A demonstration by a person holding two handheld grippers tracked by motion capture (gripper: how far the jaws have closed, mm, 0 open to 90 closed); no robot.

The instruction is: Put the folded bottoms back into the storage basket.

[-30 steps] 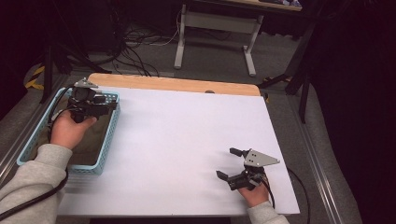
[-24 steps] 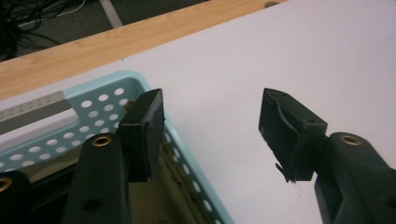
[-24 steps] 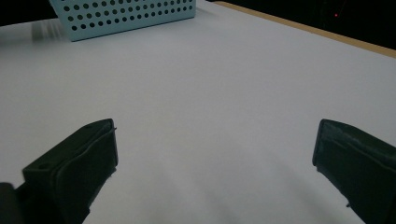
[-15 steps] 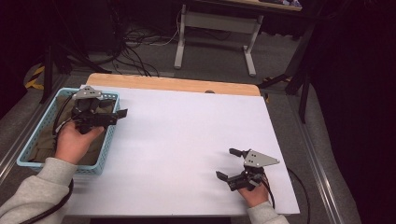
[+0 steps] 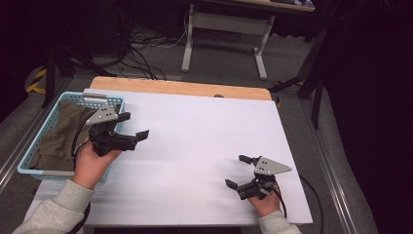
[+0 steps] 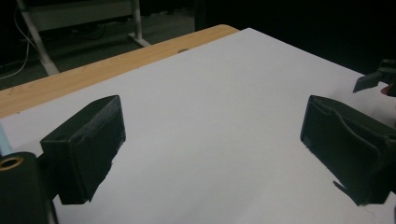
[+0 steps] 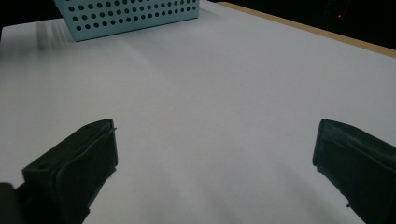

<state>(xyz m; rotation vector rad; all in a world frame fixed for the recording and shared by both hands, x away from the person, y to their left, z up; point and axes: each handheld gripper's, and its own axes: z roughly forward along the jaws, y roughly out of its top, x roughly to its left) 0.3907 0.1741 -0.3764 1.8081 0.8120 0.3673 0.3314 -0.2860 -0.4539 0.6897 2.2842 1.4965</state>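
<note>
My left gripper [image 5: 134, 126] hangs open over the left part of the white table sheet [image 5: 204, 141], just right of a light blue basket [image 5: 109, 100]. Olive-brown cloth [image 5: 63, 134] lies inside that basket. In the left gripper view the jaws stand wide apart with nothing between them, and the gripper's midpoint [image 6: 212, 149] is over bare white sheet. My right gripper [image 5: 237, 170] rests open near the front right of the table, its jaws empty and pointing left. The right gripper view has its midpoint [image 7: 212, 177] over the sheet, with the basket [image 7: 130, 16] far ahead.
A wooden strip [image 5: 180, 87] of the tabletop runs along the far edge. Beyond it are a white-legged desk frame [image 5: 224, 44] and loose cables [image 5: 141, 41] on the floor. A tip of the right gripper [image 6: 373, 79] pokes in at the right edge of the left gripper view.
My left gripper has come out of the basket and moved right and toward the front, over the white sheet. The right gripper has stayed where it was.
</note>
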